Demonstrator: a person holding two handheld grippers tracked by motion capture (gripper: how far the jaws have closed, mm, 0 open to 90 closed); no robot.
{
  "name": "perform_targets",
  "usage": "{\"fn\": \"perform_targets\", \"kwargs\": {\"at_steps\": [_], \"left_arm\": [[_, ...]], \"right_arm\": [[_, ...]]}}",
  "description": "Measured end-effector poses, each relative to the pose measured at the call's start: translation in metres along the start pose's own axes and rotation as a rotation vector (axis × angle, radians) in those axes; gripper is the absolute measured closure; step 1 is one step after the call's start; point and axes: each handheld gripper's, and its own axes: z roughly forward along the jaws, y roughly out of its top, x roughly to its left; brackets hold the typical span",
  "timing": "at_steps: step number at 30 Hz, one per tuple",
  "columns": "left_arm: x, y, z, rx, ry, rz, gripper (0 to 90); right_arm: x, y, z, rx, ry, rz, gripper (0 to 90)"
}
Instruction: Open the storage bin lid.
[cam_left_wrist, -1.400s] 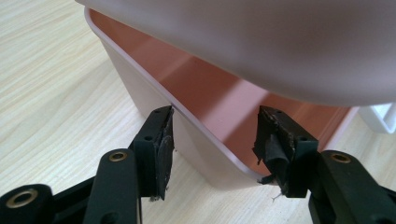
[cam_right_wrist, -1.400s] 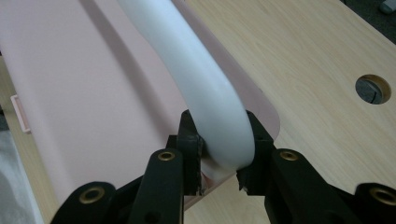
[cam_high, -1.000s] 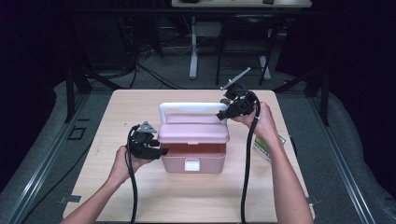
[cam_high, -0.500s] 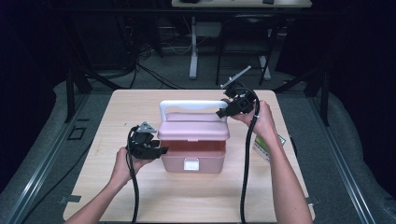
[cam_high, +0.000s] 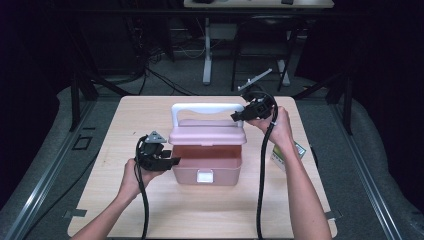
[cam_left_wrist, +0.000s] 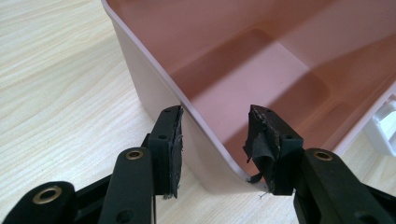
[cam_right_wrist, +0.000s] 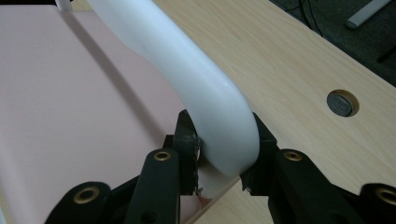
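Observation:
A pink box stands mid-table with its pink lid lifted off the front rim, so the inside shows. The lid carries a white handle. My right gripper is shut on the handle's right end, one pad on each side. My left gripper straddles the box's left front corner. Its jaws have just been closing with the wall between them. One pad lies on the outside and the other sits inside at the corner.
A green and white packet lies by the right table edge, under my right forearm. A round hole with a grey plug sits in the wooden tabletop beyond the handle. Cables trail from both grippers toward the front edge.
The lid stands a little higher off the box than a second ago, held by the right gripper. Both hands stay almost where they were.

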Motion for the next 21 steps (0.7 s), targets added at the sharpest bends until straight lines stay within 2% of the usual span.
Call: {"fn": "perform_targets", "kwargs": {"at_steps": [6, 11, 17, 21], "left_arm": [[0.000, -0.001, 0.000, -0.009, 0.005, -0.004, 55.7], [0.000, -0.002, 0.000, -0.011, 0.002, -0.006, 55.8], [0.000, -0.001, 0.000, -0.013, 0.002, -0.011, 55.8], [-0.001, 0.000, 0.000, 0.002, 0.008, 0.005, 55.8]], "right_arm": [[-0.006, 0.004, 0.001, -0.016, 0.000, 0.011, 70.6], [-0.007, 0.007, 0.001, -0.012, -0.003, 0.007, 70.2], [-0.011, 0.013, 0.002, -0.011, -0.007, 0.027, 69.5], [-0.016, 0.018, 0.004, -0.011, -0.011, 0.045, 68.9]]}}
